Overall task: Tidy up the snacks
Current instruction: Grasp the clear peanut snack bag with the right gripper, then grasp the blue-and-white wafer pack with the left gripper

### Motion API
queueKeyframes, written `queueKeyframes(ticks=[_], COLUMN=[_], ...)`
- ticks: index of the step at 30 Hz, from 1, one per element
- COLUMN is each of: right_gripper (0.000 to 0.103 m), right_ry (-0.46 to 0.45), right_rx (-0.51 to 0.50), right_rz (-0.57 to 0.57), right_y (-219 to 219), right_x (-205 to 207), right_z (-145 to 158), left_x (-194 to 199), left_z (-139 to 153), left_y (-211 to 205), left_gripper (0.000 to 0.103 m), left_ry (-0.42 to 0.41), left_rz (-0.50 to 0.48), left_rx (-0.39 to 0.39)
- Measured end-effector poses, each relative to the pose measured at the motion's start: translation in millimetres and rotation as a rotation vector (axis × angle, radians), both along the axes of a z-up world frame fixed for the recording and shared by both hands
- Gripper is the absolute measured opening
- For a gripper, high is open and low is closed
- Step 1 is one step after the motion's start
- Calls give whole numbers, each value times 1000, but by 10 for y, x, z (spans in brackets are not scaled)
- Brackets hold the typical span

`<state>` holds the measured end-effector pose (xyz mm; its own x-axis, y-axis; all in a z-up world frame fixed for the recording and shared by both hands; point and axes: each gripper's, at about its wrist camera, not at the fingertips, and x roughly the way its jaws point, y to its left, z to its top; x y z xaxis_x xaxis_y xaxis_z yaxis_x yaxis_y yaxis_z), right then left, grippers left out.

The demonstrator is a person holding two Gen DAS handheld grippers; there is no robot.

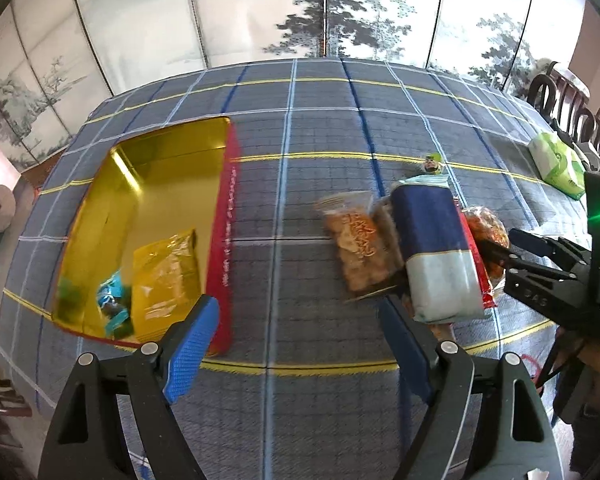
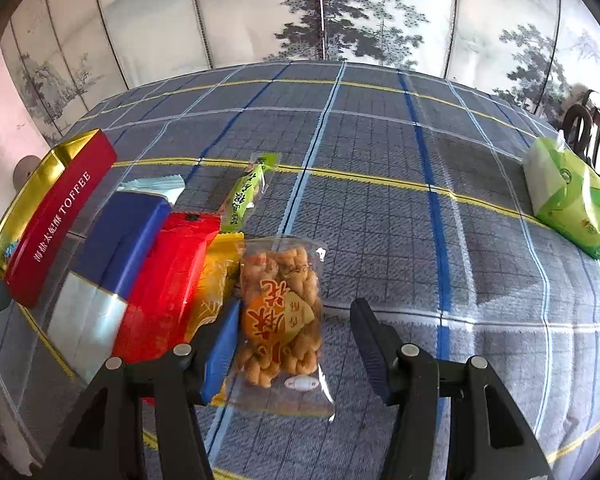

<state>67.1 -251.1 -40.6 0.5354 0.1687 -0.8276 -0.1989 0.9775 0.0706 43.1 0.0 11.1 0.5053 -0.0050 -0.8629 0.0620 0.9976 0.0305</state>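
An open red toffee tin (image 1: pixel 224 240) with a gold inside lies at the left. It holds a yellow packet (image 1: pixel 166 276) and small blue and green sweets (image 1: pixel 114 308). It also shows in the right wrist view (image 2: pixel 56 220). A pile of snacks lies mid-table: a blue and white pack (image 1: pixel 436 256) (image 2: pixel 112 256), a red pack (image 2: pixel 168 280), a clear bag of fried twists (image 2: pixel 280 312) (image 1: pixel 358 244), a yellow bag (image 2: pixel 216 280) and a green stick packet (image 2: pixel 248 192). My left gripper (image 1: pixel 296 356) is open and empty above the cloth. My right gripper (image 2: pixel 296 352) is open, its fingers on either side of the twist bag's near end.
The table has a grey plaid cloth (image 2: pixel 380 160). A green tissue pack (image 2: pixel 568 196) (image 1: pixel 556 164) lies at the far right near dark wooden chairs (image 1: pixel 560 96). A painted folding screen (image 1: pixel 300 8) stands behind the table.
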Motion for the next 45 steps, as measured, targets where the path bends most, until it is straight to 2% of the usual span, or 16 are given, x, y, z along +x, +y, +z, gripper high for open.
queueKeyframes(ticks=[3,5,7,9,13,24,28,38,45], right_gripper=[57,52,42,40,40,40,40,41,42], right_ry=[-16,-31,-47,-58,-77,-110,-102,-97,-98], right_rx=[-17,-29,-38,-24,-21,-92,-67,-50,-51], right_rz=[15,30,42,42,19,-67,-94,-98,-97], right_y=[24,37,48,19,-95,-592,-729,-787,-779], right_x=[11,11,9,4,2,26,35,56,51], right_z=[-14,-17,-16,-15,-17,-30,-40,-47,-46], left_x=[37,56,59,65,75,127,161,336,434], left_z=[-33,-54,-62,-66,-70,-71,-74,-155,-255], left_y=[-65,-107,-137,-180,-272,-590,-677,-912,-931], left_gripper=[80,80,79,80,80,80,80,80,79], left_ry=[9,14,18,17,17,6,6,33,37], left_rz=[3,3,1,-3,-17,-76,-85,-106,-79], left_rx=[0,2,6,8,12,10,12,15,37])
